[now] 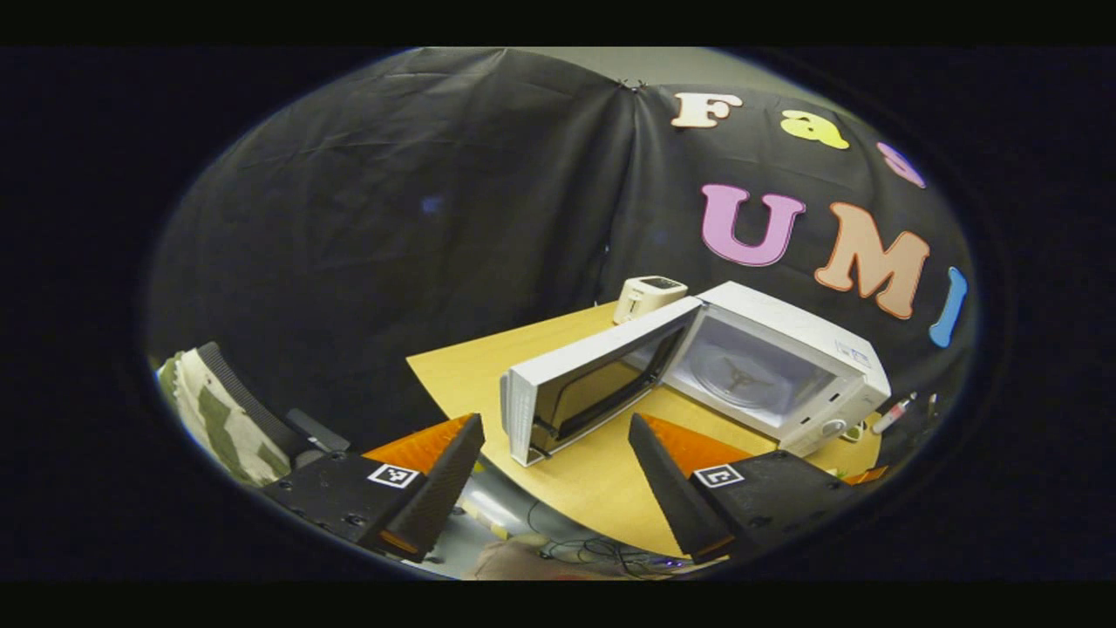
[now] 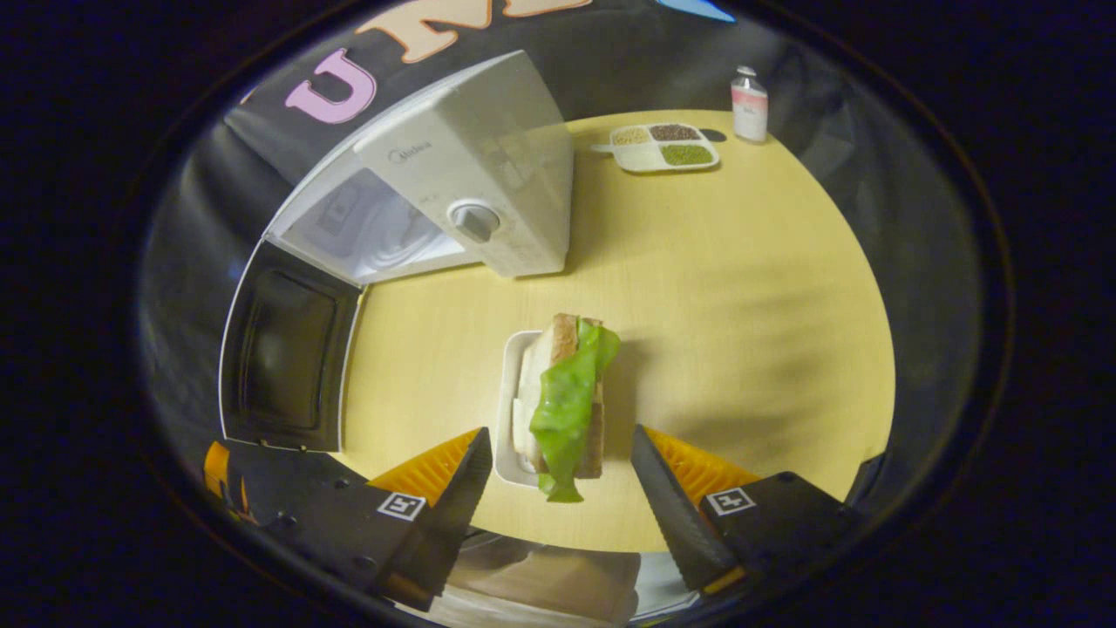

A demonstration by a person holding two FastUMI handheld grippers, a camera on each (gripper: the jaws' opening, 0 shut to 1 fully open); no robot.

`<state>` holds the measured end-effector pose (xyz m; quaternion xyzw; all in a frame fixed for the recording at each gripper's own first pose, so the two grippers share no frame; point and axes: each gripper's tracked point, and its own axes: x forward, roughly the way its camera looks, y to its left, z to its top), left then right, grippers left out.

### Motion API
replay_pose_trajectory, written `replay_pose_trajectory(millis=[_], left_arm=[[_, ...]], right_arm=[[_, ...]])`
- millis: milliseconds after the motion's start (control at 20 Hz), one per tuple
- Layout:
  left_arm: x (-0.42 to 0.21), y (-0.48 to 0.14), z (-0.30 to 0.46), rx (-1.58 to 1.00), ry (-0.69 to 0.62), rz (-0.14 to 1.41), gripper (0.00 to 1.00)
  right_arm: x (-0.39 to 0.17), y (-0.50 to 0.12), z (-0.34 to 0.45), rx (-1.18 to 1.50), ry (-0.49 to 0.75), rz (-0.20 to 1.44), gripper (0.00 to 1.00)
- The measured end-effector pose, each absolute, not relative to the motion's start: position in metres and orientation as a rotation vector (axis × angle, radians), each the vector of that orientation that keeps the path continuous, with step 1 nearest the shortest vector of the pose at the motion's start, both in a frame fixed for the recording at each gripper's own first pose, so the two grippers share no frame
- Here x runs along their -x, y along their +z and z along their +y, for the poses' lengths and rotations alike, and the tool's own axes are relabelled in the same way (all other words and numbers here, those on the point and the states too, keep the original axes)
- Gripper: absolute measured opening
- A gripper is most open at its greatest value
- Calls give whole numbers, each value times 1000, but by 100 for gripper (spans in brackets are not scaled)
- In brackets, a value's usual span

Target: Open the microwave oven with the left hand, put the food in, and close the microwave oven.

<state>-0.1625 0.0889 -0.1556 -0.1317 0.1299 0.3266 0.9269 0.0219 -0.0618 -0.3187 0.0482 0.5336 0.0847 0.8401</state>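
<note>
Green lettuce droops off the soft sandwich (image 2: pixel 565 397), so my open right hand-held gripper (image 2: pixel 558 475) should grip its stiff tray (image 2: pixel 507 392) near the tabletop's front edge.

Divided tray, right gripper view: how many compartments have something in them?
3 filled in the divided tray at the table's far side: pale grains at left, dark grains top middle, green at right. A fourth, pale section in front looks empty, hard to tell.

Both views are dim at the rim and strongly bowed by the fisheye lens, while overhead light keeps the wooden table (image 2: pixel 741 288) bright, throws soft shadows right of the sandwich (image 2: pixel 562 401), and leaves the microwave (image 1: pixel 767 366) slightly hazy.
</note>
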Motion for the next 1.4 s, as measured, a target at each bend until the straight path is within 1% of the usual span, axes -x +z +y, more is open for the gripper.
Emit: replay_pose_trajectory(millis=[100,150,200,400,450,550,600,650,700,750,800,850,900,950,1050,1150,1200,1250,1400], left_arm=[[162,-164,76,291,670,288,96],[162,-171,74,290,678,297,96],[162,-174,72,285,690,307,99],[161,-183,54,286,690,347,99],[161,-186,51,281,689,354,99],[159,-189,49,271,694,366,99],[161,-189,45,271,694,374,96],[161,-189,44,267,696,381,99],[162,-191,42,264,694,388,99],[161,-191,39,261,686,394,99],[160,-193,36,256,678,404,99],[160,-193,34,247,669,410,99],[159,-192,32,237,660,411,99],[157,-191,31,226,650,412,99],[157,-193,28,213,625,422,99],[154,-195,26,220,595,433,97],[154,-197,27,225,582,437,99],[154,-196,29,230,569,438,99],[146,-193,43,222,521,426,99]], right_arm=[[-29,-327,-64,-97,179,1157,99],[-33,-330,-63,-100,184,1169,92],[-38,-336,-61,-108,190,1179,92],[-46,-349,-59,-112,201,1212,92],[-48,-353,-58,-113,201,1221,89],[-51,-358,-58,-119,203,1235,89],[-53,-359,-55,-139,208,1242,87],[-53,-360,-53,-162,208,1247,77],[-54,-359,-49,-192,211,1253,75],[-54,-359,-45,-220,213,1261,67],[-55,-358,-45,-229,201,1263,62],[-54,-359,-47,-230,203,1265,53],[-55,-356,-43,-249,207,1257,53],[-56,-355,-42,-259,197,1245,43],[-55,-352,-43,-246,194,1220,41],[-53,-345,-42,-252,184,1194,42],[-52,-339,-43,-258,179,1177,42],[-52,-335,-44,-270,170,1158,48],[-47,-308,-40,-337,144,1089,48]])
